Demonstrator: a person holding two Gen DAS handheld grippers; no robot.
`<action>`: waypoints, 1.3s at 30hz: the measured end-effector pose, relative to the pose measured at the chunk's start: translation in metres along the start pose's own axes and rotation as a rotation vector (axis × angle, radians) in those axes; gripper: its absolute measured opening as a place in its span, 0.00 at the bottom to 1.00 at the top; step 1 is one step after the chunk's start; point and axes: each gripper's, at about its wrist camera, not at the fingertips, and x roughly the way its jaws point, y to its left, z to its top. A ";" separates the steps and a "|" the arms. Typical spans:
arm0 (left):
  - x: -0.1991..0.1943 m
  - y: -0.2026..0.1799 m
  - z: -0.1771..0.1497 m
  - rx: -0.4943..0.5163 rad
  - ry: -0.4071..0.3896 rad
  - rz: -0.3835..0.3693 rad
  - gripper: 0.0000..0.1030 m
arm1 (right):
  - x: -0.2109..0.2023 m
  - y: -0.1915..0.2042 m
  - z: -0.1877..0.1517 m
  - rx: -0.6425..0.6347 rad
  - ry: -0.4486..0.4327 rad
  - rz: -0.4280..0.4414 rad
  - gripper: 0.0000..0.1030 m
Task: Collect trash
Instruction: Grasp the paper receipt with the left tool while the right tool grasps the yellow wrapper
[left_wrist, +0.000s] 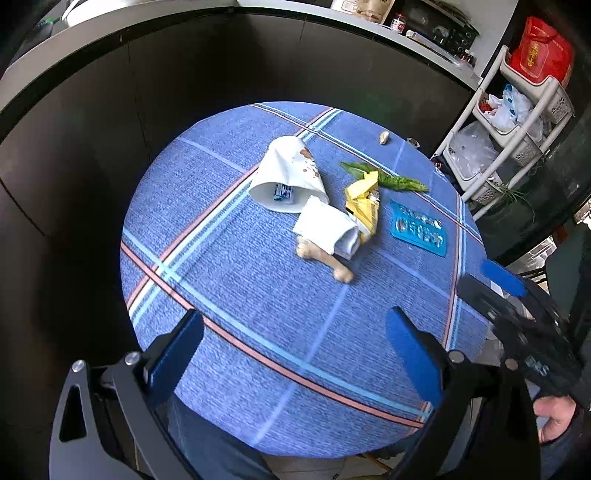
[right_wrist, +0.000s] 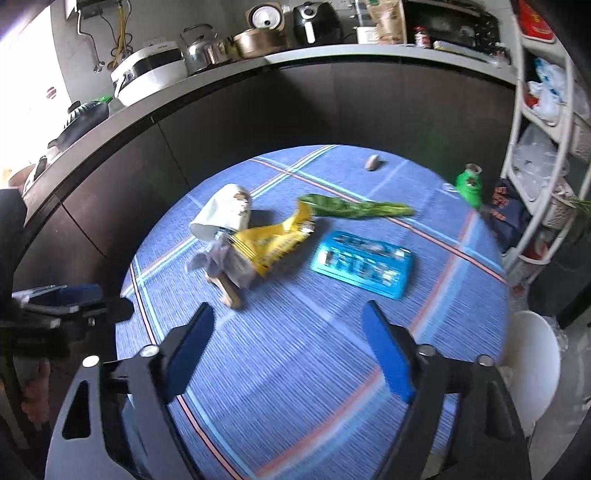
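Observation:
Trash lies on a round table with a blue plaid cloth. A tipped white paper cup, crumpled white tissue, a bone, a yellow wrapper, a green leaf, a blue blister pack and a peanut shell. My left gripper is open and empty, above the near table edge. My right gripper is open and empty, short of the pile; it also shows in the left wrist view.
A dark cabinet with a grey countertop curves behind the table, loaded with kitchen appliances. A white shelf rack stands at right. A green bottle sits at the table's far right edge. A white stool stands right of the table.

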 end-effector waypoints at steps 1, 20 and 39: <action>0.001 0.002 0.001 -0.002 0.002 -0.006 0.92 | 0.006 0.003 0.004 0.001 0.004 0.002 0.65; 0.038 0.000 0.033 0.055 0.045 -0.076 0.80 | 0.097 0.022 0.029 -0.112 0.094 -0.012 0.06; 0.104 -0.043 0.073 0.088 0.114 -0.062 0.48 | 0.025 -0.020 0.003 -0.011 -0.001 -0.016 0.03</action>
